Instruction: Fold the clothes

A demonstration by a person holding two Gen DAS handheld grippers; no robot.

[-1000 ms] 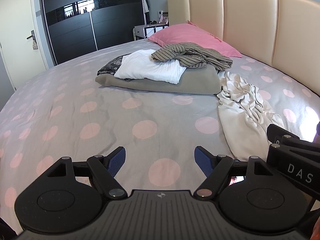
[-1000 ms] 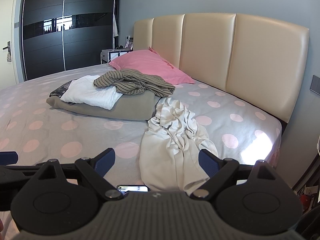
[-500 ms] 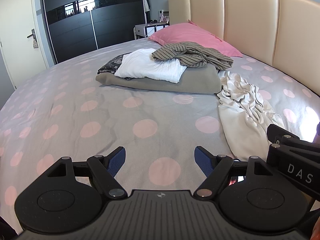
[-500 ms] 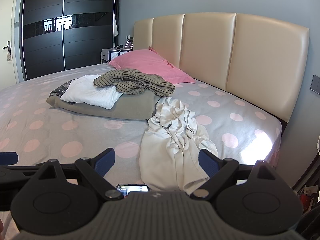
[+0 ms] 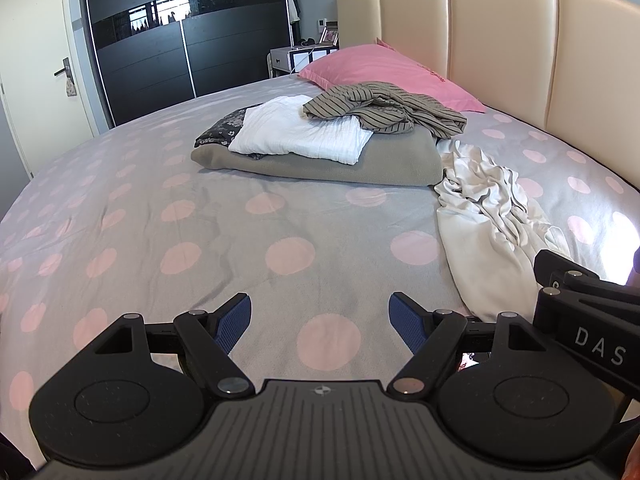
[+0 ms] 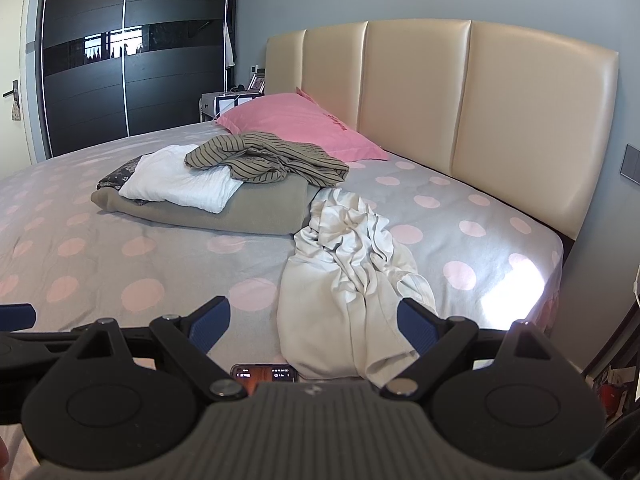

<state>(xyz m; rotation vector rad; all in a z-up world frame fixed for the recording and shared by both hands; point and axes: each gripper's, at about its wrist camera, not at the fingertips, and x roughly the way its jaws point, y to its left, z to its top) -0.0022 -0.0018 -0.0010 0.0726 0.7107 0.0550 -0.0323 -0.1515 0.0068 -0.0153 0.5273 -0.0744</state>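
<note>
Both claws, the left claw [image 5: 320, 322] and the right claw [image 6: 314, 326], are wide apart and hold nothing. The crumpled white shirt [image 6: 348, 280] lies on the bed [image 6: 160, 264], beside the pile of clothes [image 6: 208, 196].

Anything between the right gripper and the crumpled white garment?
Nothing visible. The right gripper is open, with the white garment lying right ahead between its fingers. A phone lies on the bedspread just left of the garment's near end.
</note>
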